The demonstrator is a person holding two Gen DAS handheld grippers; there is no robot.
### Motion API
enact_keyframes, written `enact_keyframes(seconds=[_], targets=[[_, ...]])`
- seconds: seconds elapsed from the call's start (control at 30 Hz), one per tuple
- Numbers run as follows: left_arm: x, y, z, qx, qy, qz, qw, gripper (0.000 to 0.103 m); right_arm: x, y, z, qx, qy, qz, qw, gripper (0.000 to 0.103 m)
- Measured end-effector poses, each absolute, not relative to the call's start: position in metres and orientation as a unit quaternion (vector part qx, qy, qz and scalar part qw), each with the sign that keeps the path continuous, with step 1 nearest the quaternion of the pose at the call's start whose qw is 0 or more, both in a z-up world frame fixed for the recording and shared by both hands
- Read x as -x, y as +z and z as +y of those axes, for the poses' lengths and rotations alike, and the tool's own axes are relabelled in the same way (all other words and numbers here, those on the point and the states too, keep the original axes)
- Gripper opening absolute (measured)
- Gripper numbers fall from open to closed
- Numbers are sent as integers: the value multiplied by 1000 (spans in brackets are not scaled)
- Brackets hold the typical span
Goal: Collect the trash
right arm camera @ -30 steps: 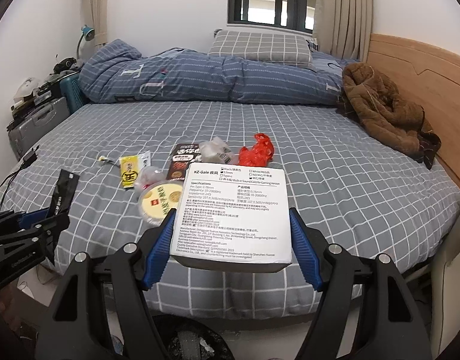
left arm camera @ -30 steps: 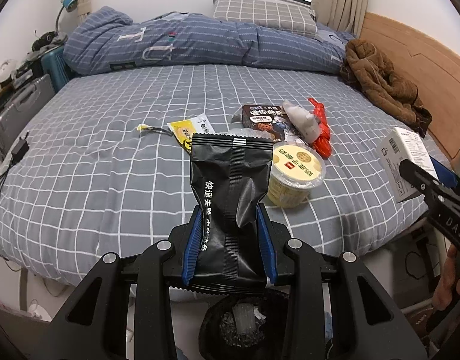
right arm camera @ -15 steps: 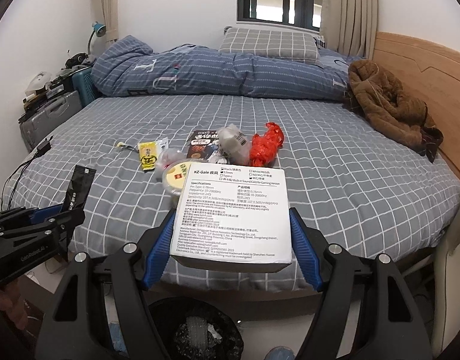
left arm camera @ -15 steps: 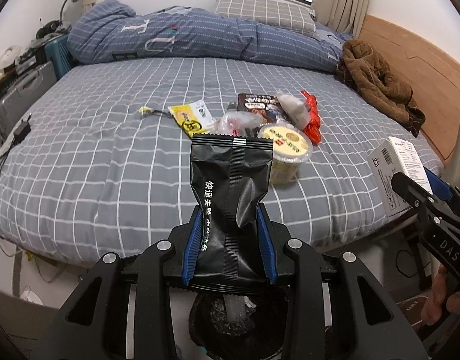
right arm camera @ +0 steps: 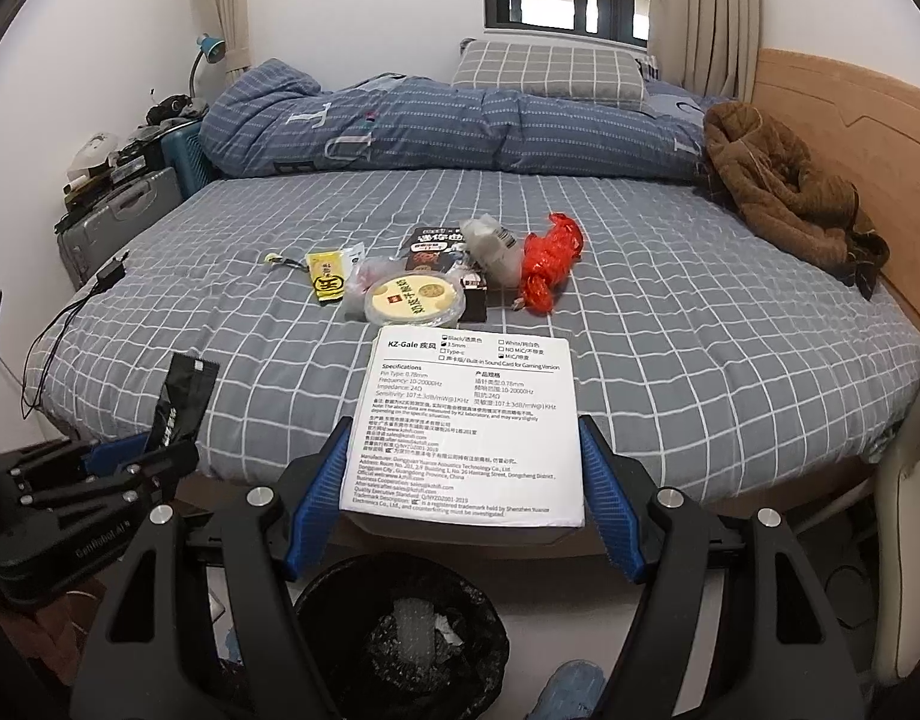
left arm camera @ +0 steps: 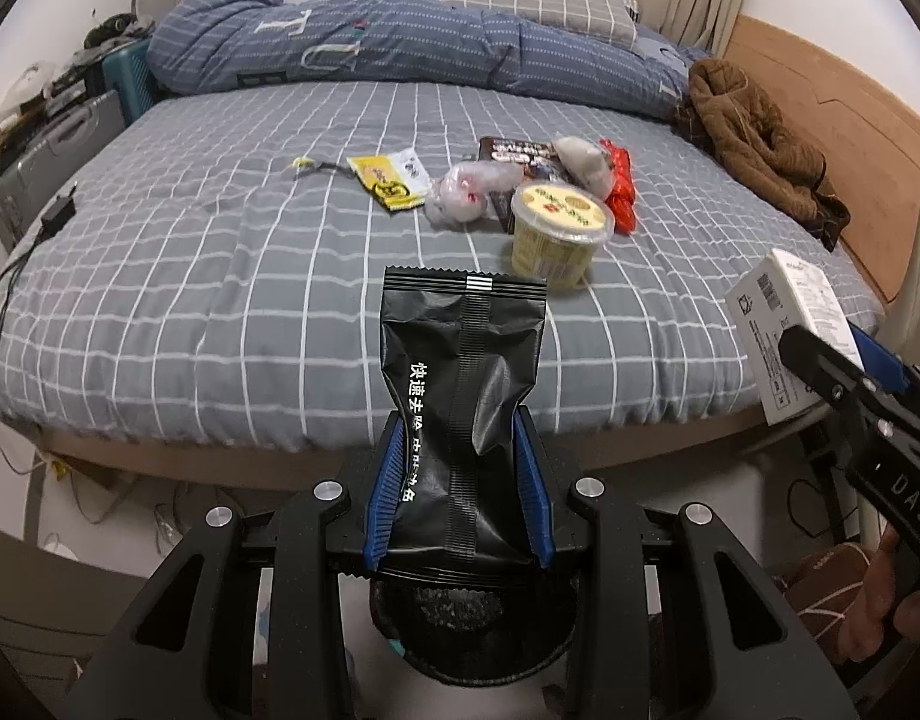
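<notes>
My left gripper (left arm camera: 457,420) is shut on a black snack bag (left arm camera: 463,372) that stands upright between its blue pads. A white printed box (right arm camera: 463,429) fills my right gripper (right arm camera: 463,420), whose pads press its two sides. Both hang off the foot of the bed, above a black bin (right arm camera: 400,639) with crumpled trash in it, also seen under the bag as the bin (left arm camera: 472,624). Each gripper shows in the other's view: the box (left arm camera: 787,330) at right, the bag (right arm camera: 181,399) at left. More trash lies on the bed: a yellow cup (left arm camera: 559,228), a yellow packet (left arm camera: 388,180), a red wrapper (right arm camera: 547,261).
The grey checked bed (left arm camera: 220,276) carries a folded blue quilt (right arm camera: 460,132) and a pillow at its far end. A brown coat (right arm camera: 784,192) lies by the wooden headboard on the right. Suitcases (right arm camera: 118,222) and clutter stand at left. A black cable (left arm camera: 16,264) trails off the bed's left edge.
Both grippers have drawn back from the bed with their loads. The bed's edge has come into view and the bin now shows more fully beneath them.
</notes>
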State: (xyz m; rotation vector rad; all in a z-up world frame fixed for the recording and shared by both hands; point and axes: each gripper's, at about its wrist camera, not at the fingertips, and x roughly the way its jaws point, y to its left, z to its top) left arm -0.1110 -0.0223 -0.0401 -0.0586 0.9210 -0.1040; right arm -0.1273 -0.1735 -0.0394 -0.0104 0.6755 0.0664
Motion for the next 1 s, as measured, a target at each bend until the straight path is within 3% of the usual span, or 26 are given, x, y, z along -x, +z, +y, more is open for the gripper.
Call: enact_keyframes(seconds=[0.53,1.0], targets=[[151,-53,-16,27,-41,469,882,35,165,-61,-162,3,24,372,928,69],[152,-118,-7,36,-36,509,859,35,152,-133,-156,-2,28,438,898,69]])
